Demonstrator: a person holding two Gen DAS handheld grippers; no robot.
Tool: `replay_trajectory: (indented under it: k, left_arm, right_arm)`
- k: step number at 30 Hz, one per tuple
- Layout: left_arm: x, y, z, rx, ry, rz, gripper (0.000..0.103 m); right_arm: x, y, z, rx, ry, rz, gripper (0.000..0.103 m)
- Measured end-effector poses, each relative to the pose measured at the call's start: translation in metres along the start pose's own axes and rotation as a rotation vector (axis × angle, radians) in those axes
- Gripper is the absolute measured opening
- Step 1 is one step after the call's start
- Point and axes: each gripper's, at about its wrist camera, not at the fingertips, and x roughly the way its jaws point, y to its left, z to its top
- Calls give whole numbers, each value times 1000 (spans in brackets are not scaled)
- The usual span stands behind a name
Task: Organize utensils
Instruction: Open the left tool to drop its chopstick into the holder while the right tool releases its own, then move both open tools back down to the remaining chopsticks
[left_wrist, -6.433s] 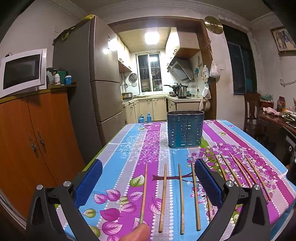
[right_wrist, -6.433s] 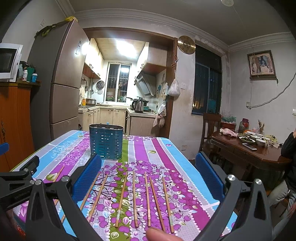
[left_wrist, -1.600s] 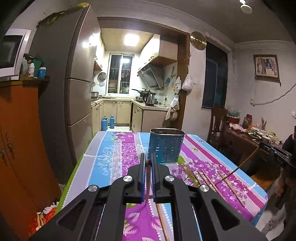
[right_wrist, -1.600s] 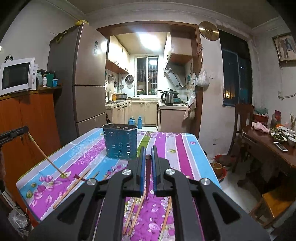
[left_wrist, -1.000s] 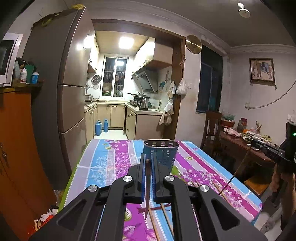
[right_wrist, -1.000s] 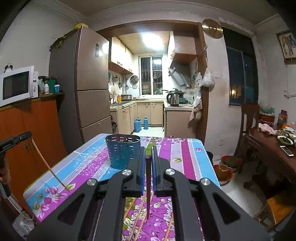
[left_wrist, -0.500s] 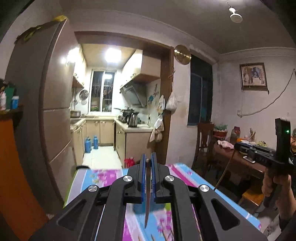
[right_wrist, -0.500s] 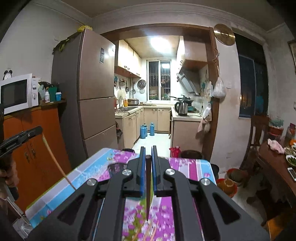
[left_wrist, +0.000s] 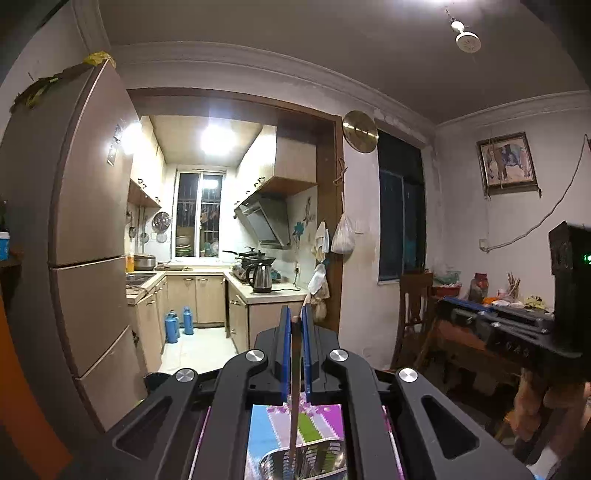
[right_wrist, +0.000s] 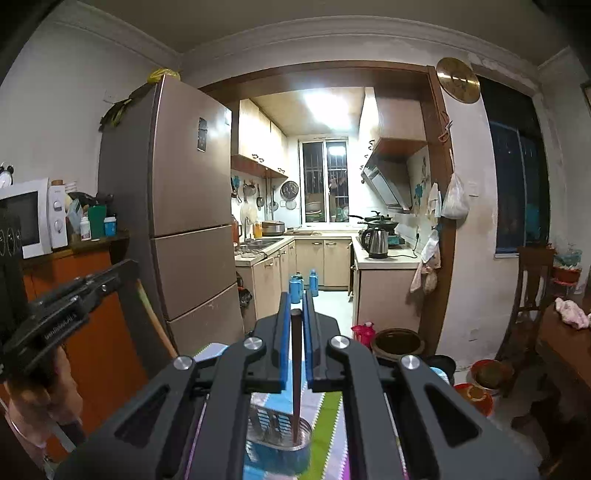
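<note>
My left gripper (left_wrist: 294, 325) is shut on a wooden chopstick (left_wrist: 294, 398) that hangs down, its lower end over the open mouth of the blue slotted utensil holder (left_wrist: 314, 463) below. My right gripper (right_wrist: 295, 317) is shut on a dark chopstick (right_wrist: 296, 384) whose tip reaches into the same holder (right_wrist: 280, 439). The right gripper also shows at the right of the left wrist view (left_wrist: 517, 325), and the left gripper at the left of the right wrist view (right_wrist: 70, 302). The other chopsticks on the table are hidden.
The flowered tablecloth (left_wrist: 266, 432) shows only between the gripper arms. A tall fridge (right_wrist: 184, 229) and an orange cabinet (right_wrist: 92, 332) stand to the left. A wooden chair (left_wrist: 413, 314) and a cluttered side table (right_wrist: 565, 350) stand to the right. The kitchen lies beyond.
Both grippers have risen and moved forward over the utensil holder, each still holding its chopstick. The holder now sits directly below the chopstick tips.
</note>
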Motion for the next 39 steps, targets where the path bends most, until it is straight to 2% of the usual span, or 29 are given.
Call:
replay_trajectory:
  k: [6,12,17,18,19,21,23,26,29,32,33,34,35,37,39]
  left_arm:
    - [38,9,-23,-14,35,-1,7]
    - [76,14,-78,-10,110,18,7]
    - [91,24,-118,2,156,54,7]
    - [91,26,-123,-1,159,75,8]
    - [92,28,-127,-10,174,87,8]
    - [87,31,-127,-17,171,82,8]
    - [74,36,-119,-37,143,89,12]
    - [42,43,-103,-76,87,91,12]
    - [-1,45,-89,-67,39,126,12]
    - [-55,42,-83,-39,-8,150,12]
    - [-74,39,-83,-25,-14,150,13]
    - [-98,35,-86,0,-8,149,20]
    - [-123,31,-91,27,-3,149,30]
    - [-158,25,-102,58,17,147,41]
    - [-192,20,-119,73,62,159,43]
  right_arm:
    - [38,0,-16,25,36,10,5]
    - [76,3,-57,47,116,-1,5]
    - [95,7,-85,41,180,-17,5]
    - [96,9,-87,35,188,-25,8]
    - [94,10,-89,33,187,-24,18]
    - [89,8,-89,40,166,-26,34]
    - [82,6,-86,48,155,-23,34]
    - [62,1,-83,43,137,-32,34]
    - [21,-3,-81,16,100,-47,34]
    - [-48,-9,-88,-11,51,-49,35]
    - [-79,-12,-94,-22,29,-43,44]
    - [-104,-14,-101,-30,10,-48,54]
    - [-128,-17,-108,-38,-7,-57,59]
    - [-172,-21,-127,-57,0,-85,73]
    - [-206,-25,-151,-62,50,-114,76]
